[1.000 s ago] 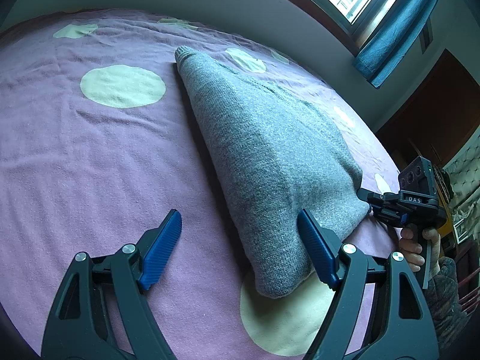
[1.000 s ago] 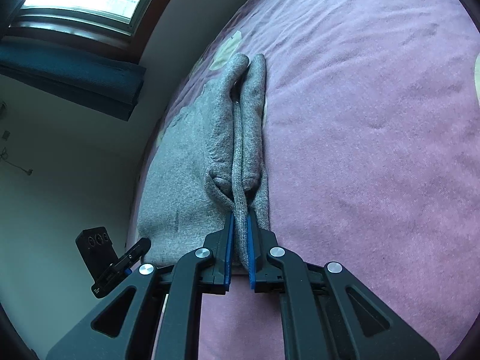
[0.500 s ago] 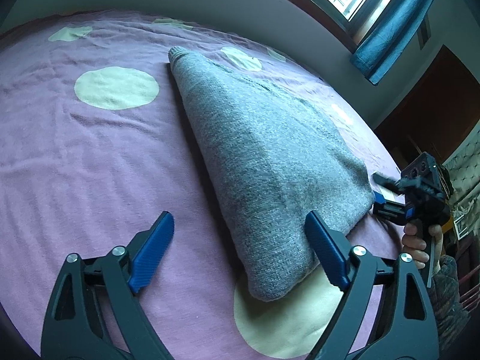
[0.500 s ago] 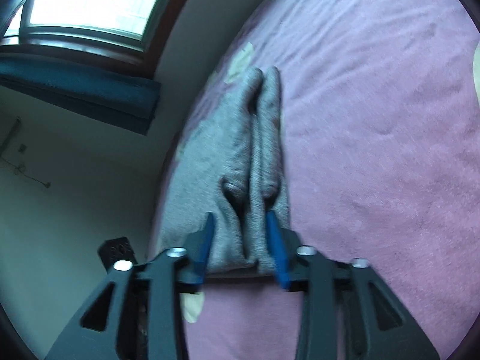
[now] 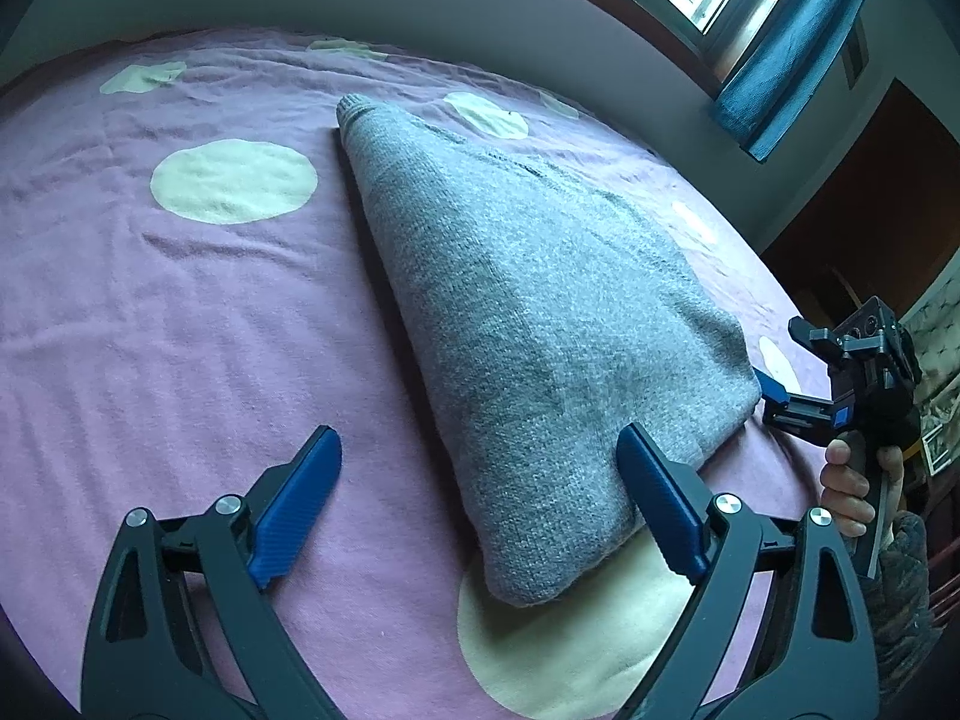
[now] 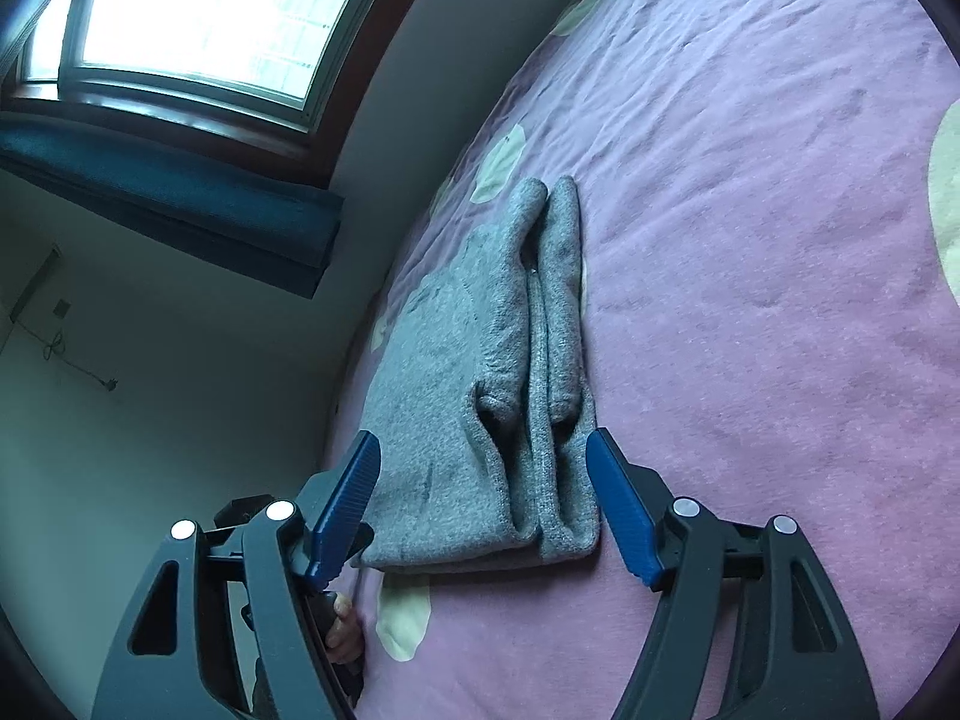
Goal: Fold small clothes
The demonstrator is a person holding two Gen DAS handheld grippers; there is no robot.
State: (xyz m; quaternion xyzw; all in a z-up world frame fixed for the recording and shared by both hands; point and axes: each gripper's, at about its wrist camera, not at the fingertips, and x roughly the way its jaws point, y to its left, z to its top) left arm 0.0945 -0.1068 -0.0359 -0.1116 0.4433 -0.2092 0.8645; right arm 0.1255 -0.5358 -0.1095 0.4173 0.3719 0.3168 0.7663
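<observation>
Both hand-held grippers, left (image 5: pixel 480 504) and right (image 6: pixel 483 507), stand released, holding nothing, flanking the folded grey sweater (image 5: pixel 540 312) resting flat on the bed (image 5: pixel 180 312), apparently for inspection.

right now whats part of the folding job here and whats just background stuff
Part of the job:
grey knit garment, folded, lying on the bed
left gripper, open
right gripper, open

Just there:
purple bedspread with pale dots
window
blue curtain
</observation>
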